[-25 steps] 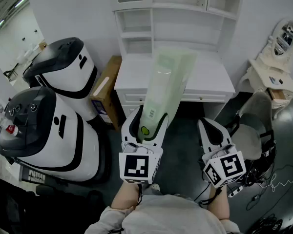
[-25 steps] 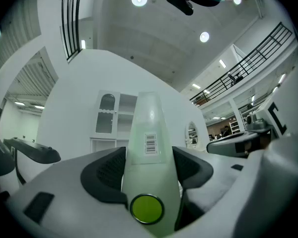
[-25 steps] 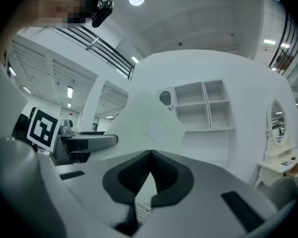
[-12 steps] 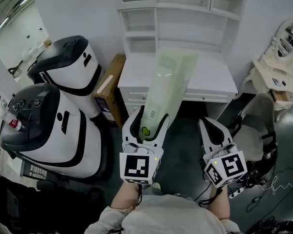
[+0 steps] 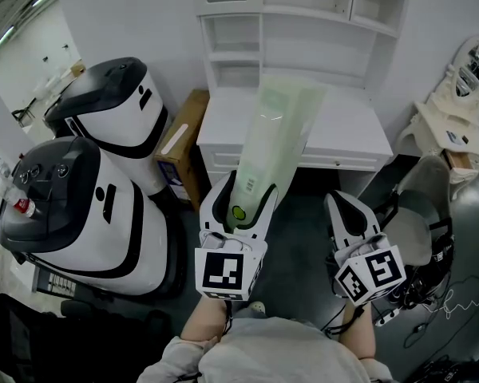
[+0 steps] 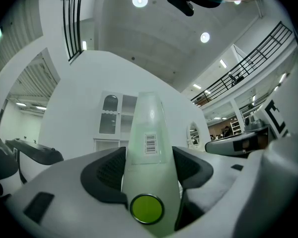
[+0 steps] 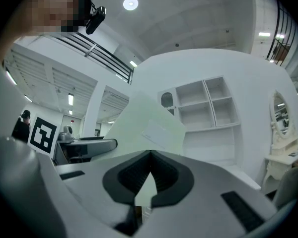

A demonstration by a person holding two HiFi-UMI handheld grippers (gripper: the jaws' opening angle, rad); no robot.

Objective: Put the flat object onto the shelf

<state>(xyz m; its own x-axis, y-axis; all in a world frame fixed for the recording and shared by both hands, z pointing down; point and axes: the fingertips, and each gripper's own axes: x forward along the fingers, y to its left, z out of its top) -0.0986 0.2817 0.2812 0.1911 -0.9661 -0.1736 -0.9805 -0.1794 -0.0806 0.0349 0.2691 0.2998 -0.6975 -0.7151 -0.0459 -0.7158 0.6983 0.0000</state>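
Note:
A pale green flat folder (image 5: 276, 138) with a barcode label and a green snap button stands upright. My left gripper (image 5: 241, 198) is shut on its lower end. In the left gripper view the folder (image 6: 150, 133) rises between the two dark pads (image 6: 105, 171). It points toward the white shelf unit (image 5: 303, 22) standing on a white desk (image 5: 327, 134). My right gripper (image 5: 347, 214) hangs beside it to the right, shut with nothing in it. In the right gripper view the folder (image 7: 144, 118) shows past the shut gripper (image 7: 149, 160), with the shelf unit (image 7: 208, 108) beyond.
Two large white and black machines (image 5: 72, 206) (image 5: 116, 110) stand at the left. A cardboard box (image 5: 180, 146) leans between them and the desk. At the right are a grey chair (image 5: 419, 222), a white vanity with a mirror (image 5: 463, 66) and cables on the dark floor (image 5: 455, 309).
The view has shifted a little and the desk and shelf unit sit slightly further right. Both grippers keep their places and the folder stays held.

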